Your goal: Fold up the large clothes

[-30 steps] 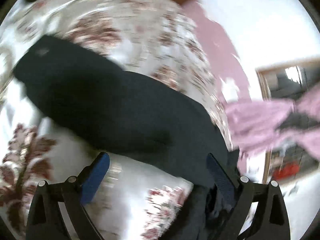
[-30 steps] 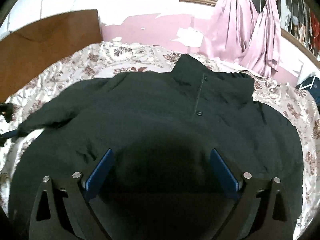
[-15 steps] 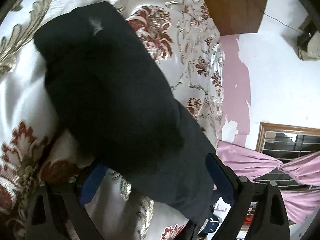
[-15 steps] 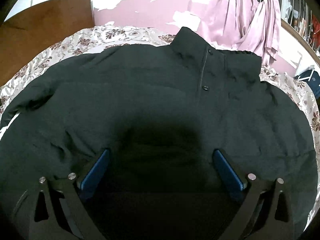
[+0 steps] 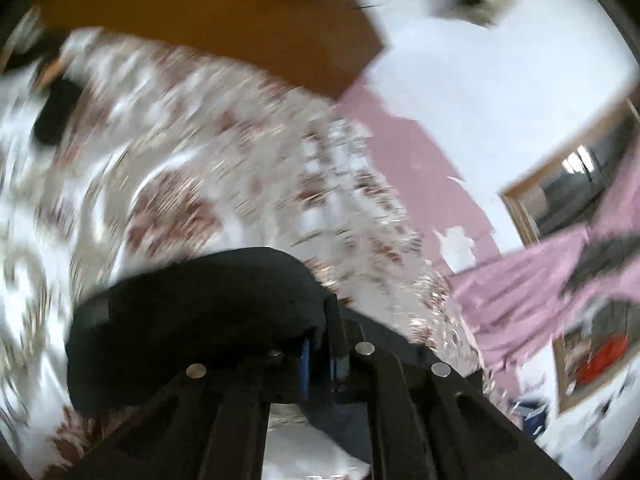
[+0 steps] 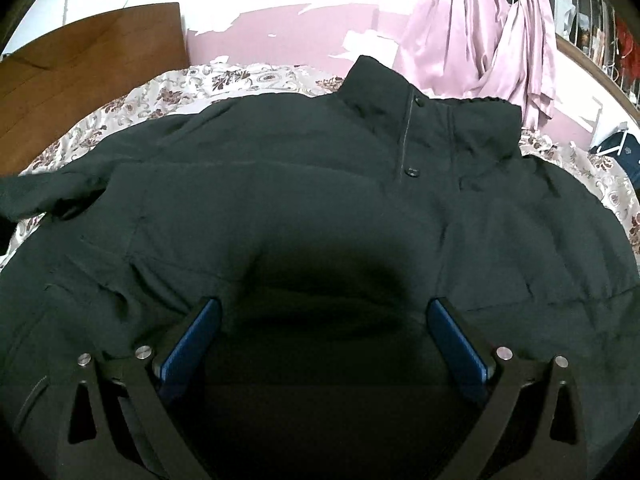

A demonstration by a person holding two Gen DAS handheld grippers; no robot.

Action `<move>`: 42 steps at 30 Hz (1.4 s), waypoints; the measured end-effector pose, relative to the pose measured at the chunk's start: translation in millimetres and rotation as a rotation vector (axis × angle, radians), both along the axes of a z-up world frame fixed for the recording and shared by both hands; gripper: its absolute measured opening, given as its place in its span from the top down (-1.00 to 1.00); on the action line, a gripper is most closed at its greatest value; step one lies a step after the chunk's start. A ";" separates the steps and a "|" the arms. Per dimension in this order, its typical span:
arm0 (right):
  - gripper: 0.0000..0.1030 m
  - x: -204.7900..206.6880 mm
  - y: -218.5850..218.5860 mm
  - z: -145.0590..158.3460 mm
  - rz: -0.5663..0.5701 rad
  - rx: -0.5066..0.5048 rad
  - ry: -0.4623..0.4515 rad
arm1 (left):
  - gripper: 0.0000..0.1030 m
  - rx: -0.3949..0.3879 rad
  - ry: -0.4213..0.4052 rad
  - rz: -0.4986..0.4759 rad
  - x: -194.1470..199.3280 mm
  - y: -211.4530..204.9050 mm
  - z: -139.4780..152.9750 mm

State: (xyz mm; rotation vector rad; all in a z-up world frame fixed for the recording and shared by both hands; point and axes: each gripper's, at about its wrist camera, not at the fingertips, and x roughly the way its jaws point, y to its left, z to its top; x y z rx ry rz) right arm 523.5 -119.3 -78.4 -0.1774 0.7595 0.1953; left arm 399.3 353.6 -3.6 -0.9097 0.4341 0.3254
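Observation:
A large black jacket [image 6: 320,184] lies spread front-up on a floral bedspread [image 6: 224,80], collar toward the far wall. My right gripper [image 6: 320,320] is open, its blue-padded fingers resting over the jacket's lower front. In the left wrist view my left gripper [image 5: 318,354] is shut on the black sleeve [image 5: 192,312] of the jacket and holds it lifted above the bedspread [image 5: 200,152]. The view is blurred by motion.
A brown wooden headboard [image 6: 80,80] stands at the left of the bed. A pink wall and pink curtains [image 6: 472,32] hang behind, by a framed window. A dark blue object [image 6: 616,152] sits at the far right edge.
My left gripper has closed on the sleeve and lifted it off the bedspread, swinging the view up. My right gripper moved a little forward over the jacket and stayed open.

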 end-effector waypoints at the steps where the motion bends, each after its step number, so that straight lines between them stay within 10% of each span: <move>1: -0.97 -1.7 0.2 1.0 -0.002 -0.001 -0.005 | 0.88 0.064 -0.015 -0.033 5.7 -11.2 22.9; 8: -0.97 -17.3 -39.7 29.7 -0.018 0.177 0.007 | 0.88 0.334 -0.083 -0.243 43.8 -96.7 121.0; 17: -0.97 -38.0 -133.0 67.1 -0.106 0.153 -0.061 | 0.88 0.545 -0.125 -0.576 81.7 -250.9 155.2; 28: -0.97 -40.5 -216.2 61.1 -0.287 0.128 -0.071 | 0.88 0.584 0.010 -0.906 109.3 -400.4 87.4; 37: -0.97 -55.3 -230.3 43.2 -0.313 0.050 -0.043 | 0.82 0.470 0.154 -1.098 104.7 -424.5 0.7; 40: -0.97 -58.0 -229.5 42.2 -0.323 0.049 -0.031 | 0.64 0.438 0.166 -1.157 94.6 -418.5 -13.8; 42: -0.97 -58.1 -225.1 42.4 -0.321 0.044 -0.023 | 0.08 0.404 0.173 -1.181 88.8 -412.7 -20.1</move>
